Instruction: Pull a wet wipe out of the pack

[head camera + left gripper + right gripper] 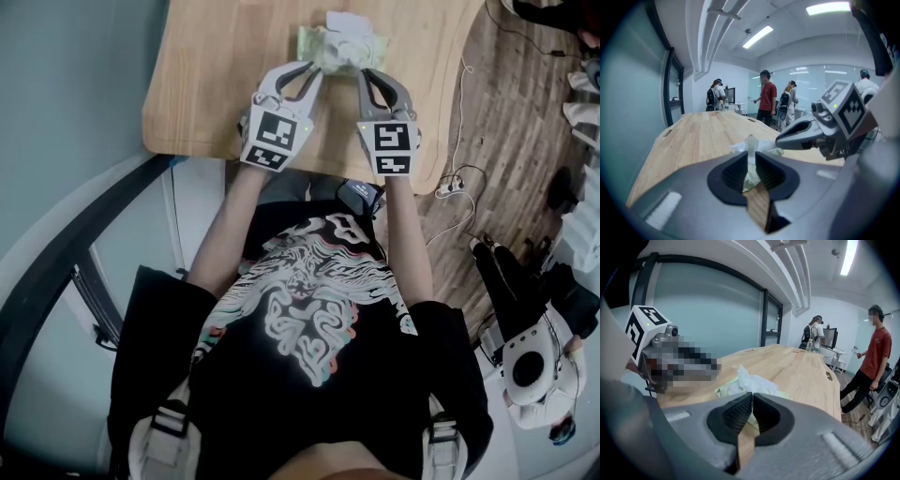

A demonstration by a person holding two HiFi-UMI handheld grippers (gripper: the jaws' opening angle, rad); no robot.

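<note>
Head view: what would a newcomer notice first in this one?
The left hand-held gripper and right hand-held gripper both pinch the near edge of a pale green wet-wipe pack on the wooden table. A crumpled white wipe sticks up from the pack's far side.

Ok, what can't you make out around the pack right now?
Opening of the pack: head view, covered by the wipe; both gripper views, behind the tongs.
Print on the pack: head view, too small.
Whether the right gripper pinches the pack's edge: right gripper view, the closed tongs hide it.
Body of the left gripper: right gripper view, mosaic over it.
</note>
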